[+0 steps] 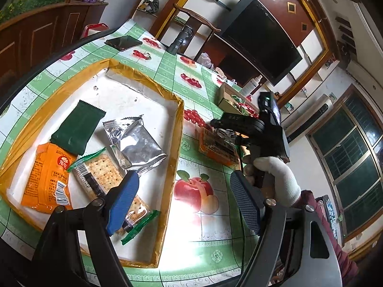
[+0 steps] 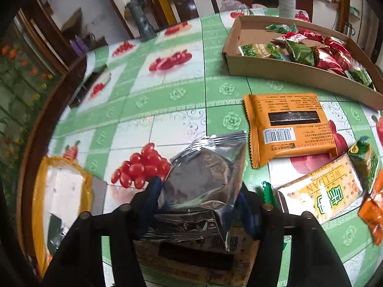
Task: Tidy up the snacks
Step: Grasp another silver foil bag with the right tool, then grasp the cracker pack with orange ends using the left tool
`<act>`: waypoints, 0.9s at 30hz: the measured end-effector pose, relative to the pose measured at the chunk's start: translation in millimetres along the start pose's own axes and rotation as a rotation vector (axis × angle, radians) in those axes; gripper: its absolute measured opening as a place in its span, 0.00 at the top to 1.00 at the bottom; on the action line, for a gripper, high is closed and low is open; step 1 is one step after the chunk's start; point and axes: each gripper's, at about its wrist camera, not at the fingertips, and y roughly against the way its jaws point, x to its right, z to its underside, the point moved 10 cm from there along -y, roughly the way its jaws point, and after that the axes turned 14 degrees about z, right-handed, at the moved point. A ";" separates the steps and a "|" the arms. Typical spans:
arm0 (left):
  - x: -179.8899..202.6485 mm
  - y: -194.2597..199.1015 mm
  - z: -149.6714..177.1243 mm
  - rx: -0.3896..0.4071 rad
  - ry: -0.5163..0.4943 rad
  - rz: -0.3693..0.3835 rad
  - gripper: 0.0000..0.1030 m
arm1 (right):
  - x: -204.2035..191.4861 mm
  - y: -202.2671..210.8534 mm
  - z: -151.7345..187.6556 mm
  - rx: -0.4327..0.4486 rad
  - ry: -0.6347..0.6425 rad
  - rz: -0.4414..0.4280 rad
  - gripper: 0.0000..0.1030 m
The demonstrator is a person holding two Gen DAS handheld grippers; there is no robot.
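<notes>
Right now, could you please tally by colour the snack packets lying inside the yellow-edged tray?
Dark green packet: 1
Orange packet: 1
Clear cracker packet with green ends: 1
Silver foil packet: 1, though a second may lie partly under it
Total in the tray: 4 clearly seen
</notes>
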 end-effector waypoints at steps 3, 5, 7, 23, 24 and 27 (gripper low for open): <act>2.1 1.4 0.0 0.005 -0.003 -0.003 0.24 | 4.9 16.3 2.9 0.044 -0.018 -0.055 0.44; 7.2 -0.7 2.0 -0.002 -0.009 0.003 0.24 | 12.5 31.6 4.7 0.073 -0.024 -0.086 0.44; 13.1 -4.9 3.5 -0.012 -0.022 0.004 0.24 | 23.4 52.0 11.9 0.101 -0.030 -0.133 0.44; 79.9 -127.7 -25.6 -0.268 -0.112 0.071 0.24 | 138.0 70.0 50.8 0.261 -0.174 -0.156 0.43; 79.9 -136.5 -27.8 -0.282 -0.101 0.077 0.24 | 140.5 70.9 49.5 0.265 -0.189 -0.173 0.43; 74.4 -175.3 -37.4 -0.326 -0.058 0.089 0.24 | 144.7 70.5 49.1 0.269 -0.213 -0.199 0.43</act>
